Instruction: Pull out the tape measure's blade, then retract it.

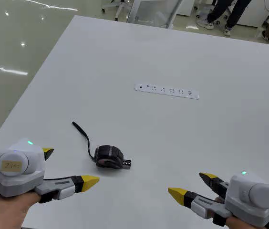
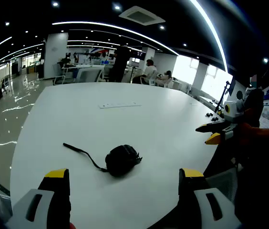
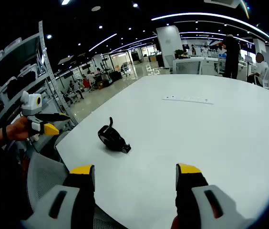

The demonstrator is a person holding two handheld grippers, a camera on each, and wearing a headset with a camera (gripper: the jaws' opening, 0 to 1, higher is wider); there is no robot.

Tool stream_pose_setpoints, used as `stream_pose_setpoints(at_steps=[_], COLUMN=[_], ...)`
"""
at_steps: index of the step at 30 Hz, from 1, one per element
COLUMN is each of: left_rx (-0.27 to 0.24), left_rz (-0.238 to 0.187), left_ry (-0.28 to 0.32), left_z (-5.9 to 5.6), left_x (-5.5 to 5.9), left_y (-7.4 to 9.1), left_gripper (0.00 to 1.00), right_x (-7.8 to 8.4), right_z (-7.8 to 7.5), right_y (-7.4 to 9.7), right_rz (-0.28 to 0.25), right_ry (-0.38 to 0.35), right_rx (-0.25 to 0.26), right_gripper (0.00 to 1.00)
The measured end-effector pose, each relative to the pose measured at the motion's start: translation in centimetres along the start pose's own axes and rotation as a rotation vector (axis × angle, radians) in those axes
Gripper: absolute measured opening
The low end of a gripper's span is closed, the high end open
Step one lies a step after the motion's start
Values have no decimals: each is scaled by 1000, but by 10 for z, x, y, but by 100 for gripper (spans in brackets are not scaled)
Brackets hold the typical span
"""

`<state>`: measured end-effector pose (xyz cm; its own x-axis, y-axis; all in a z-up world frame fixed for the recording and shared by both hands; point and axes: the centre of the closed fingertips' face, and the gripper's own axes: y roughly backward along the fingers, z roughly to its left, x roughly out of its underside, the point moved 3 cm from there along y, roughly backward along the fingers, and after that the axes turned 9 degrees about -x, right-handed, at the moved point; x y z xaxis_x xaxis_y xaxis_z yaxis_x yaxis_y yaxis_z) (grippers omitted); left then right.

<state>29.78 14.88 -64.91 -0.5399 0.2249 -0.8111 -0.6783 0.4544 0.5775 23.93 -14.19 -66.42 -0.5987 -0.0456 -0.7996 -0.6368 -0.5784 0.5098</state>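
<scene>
Tape measure [image 1: 108, 157] lies on its side on the white table [image 1: 187, 138], lower centre-left of the head view. It is untouched and the blade is fully in. The blade tab [image 1: 127, 164] points toward lower right. The wrist strap [image 1: 81, 133] trails off toward upper left.

Left gripper [image 1: 69, 166] sits at lower left and right gripper [image 1: 192, 185] at lower right. Both have jaws spread wide, hold nothing, and are apart from the case.

Risks, as I judge them:
- The tab is small and low against the table, so a jaw may slip off it or pinch only the tabletop.
- The case is light and loose. Pulling the blade without a firm hold on the body would likely drag the whole thing.
- The strap could catch under a jaw.
- Letting the blade go carelessly could make it snap back and whip.

Count:
- tape measure: one
- strap: one
- grippers: two
- power strip [image 1: 166, 90], centre right and well apart: one
- table: one
</scene>
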Motion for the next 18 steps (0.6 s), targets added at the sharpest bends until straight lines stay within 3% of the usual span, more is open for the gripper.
stream_pose_setpoints(at_steps=[18], left_rx=[23], left_rz=[10], left_ry=[-9], left_z=[0], left_x=[-1], left_y=[-9], left_gripper=[91], right_x=[6], right_z=[0], right_y=[1], right_rz=[29], right_ry=[6], right_rx=[20], right_gripper=[71])
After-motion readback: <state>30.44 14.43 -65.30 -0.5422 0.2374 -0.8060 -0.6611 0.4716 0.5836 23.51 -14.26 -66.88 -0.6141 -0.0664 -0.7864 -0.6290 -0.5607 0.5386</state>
